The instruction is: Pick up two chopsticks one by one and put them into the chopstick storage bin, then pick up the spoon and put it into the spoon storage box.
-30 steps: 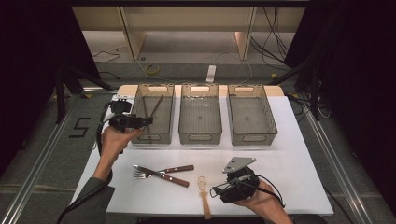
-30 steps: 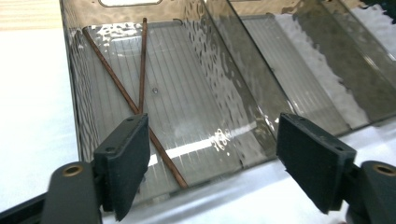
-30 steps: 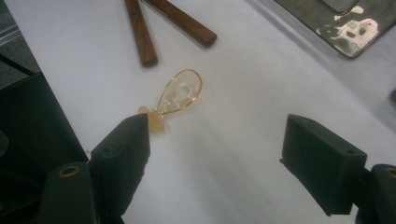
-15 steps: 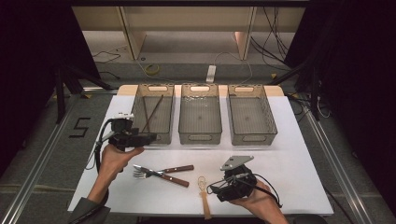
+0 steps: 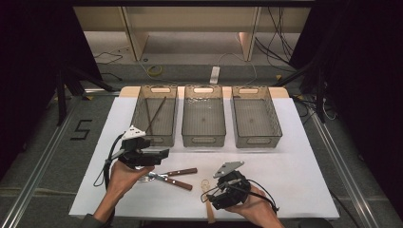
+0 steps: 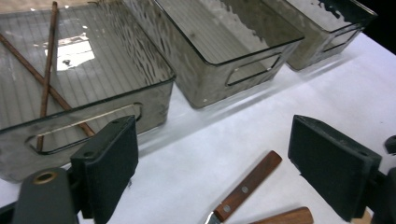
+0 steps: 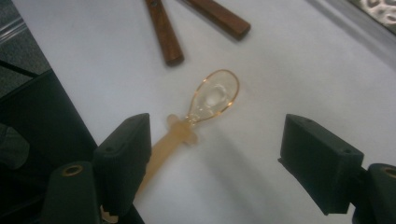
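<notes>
Evidently the left gripper (image 5: 161,155) has withdrawn from the left bin (image 5: 139,119), where the chopsticks (image 6: 45,79) lie, jaws spread and empty. It now hangs over the forks (image 5: 171,175). The right gripper (image 7: 215,158) waits spread above the spoon (image 7: 205,105); sorting likely resumes.

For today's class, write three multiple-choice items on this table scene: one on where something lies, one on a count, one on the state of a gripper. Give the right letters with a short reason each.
1. Where do the two thin brown sticks lie?
A. in the left clear plastic bin
B. in the middle bin
C. on the white table cover

2. How many clear bins stand in the row?
A. two
B. three
C. four

3. How does the right gripper stand over the translucent amber spoon?
A. shut on the spoon
B. open, with the spoon handle by one jaw
C. shut on a wood-handled utensil

Answers:
1 A: the sticks cross inside the left bin.
2 B: three bins stand side by side in the high view.
3 B: the right gripper view shows its jaws wide apart, gripping nothing.
</notes>
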